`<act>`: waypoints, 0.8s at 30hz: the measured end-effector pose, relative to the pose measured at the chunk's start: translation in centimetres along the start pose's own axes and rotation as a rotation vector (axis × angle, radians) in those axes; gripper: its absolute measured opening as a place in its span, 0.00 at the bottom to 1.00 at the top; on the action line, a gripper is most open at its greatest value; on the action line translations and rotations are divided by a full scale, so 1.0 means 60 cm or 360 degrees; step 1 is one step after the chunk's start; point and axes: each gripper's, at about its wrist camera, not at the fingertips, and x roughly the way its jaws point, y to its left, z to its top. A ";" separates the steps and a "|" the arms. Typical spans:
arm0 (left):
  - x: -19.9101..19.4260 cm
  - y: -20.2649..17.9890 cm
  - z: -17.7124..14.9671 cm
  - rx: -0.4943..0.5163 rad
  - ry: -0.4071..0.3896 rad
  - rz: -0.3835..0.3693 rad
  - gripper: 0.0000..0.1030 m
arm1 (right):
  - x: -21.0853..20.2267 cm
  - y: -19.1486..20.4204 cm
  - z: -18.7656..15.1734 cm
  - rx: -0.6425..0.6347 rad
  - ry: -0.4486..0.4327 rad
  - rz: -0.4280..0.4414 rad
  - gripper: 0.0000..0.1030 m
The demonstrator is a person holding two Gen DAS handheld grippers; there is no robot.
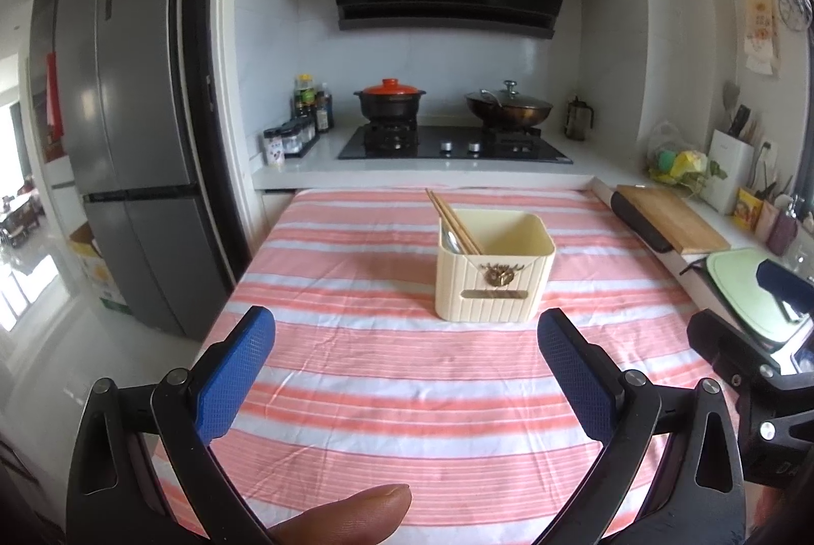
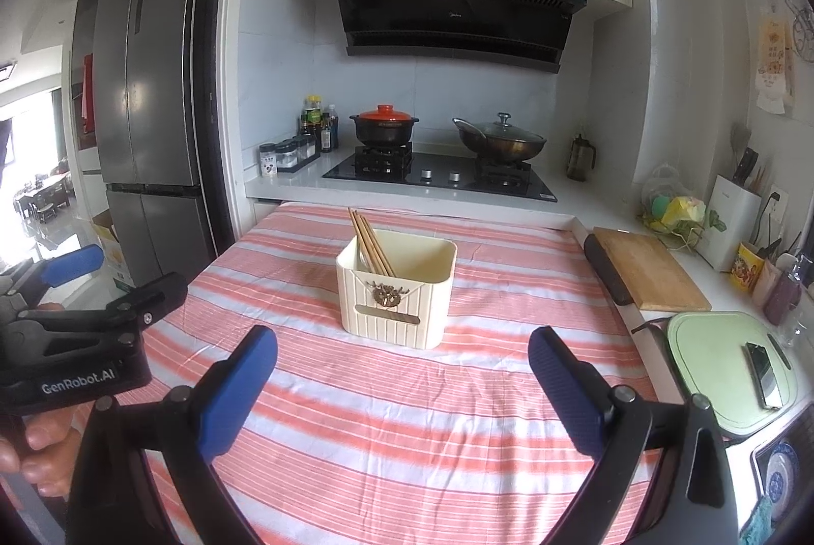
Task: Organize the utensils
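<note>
Hovering: both grippers are held short of the cream holder [image 1: 494, 266], nothing gripped.
Left gripper [image 1: 406, 356]: fingers spread wide apart, empty.
Right gripper [image 2: 402, 364]: fingers likewise apart, empty.
Utensils: chopsticks [image 1: 453, 219] and a spoon [image 1: 454, 241] are seen leaning in the holder's left part; none is seen lying loose around it.
Risk: the light holder could be tipped or shoved if a finger catches its rim or the protruding chopsticks.
Surface: a striped cloth [image 2: 407, 418] is spread over the tabletop beneath the holder; it could slide.
Room: a kitchen, with the stove [image 2: 442, 176] behind the holder.
</note>
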 end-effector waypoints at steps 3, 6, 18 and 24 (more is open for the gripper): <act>0.001 0.002 -0.001 0.0000 0.0001 0.0010 1.00 | 0.001 0.004 0.001 -0.0005 0.0002 -0.0001 0.98; 0.002 0.003 -0.002 -0.0006 0.0005 0.0006 1.00 | 0.001 0.007 0.000 -0.0013 0.0008 -0.0001 0.98; 0.005 0.000 -0.007 0.0006 0.0018 0.0015 1.00 | 0.002 0.014 -0.001 -0.0020 0.0016 0.0018 0.98; 0.005 0.000 -0.007 0.0010 0.0021 0.0012 1.00 | 0.003 0.014 -0.002 -0.0018 0.0023 0.0025 0.98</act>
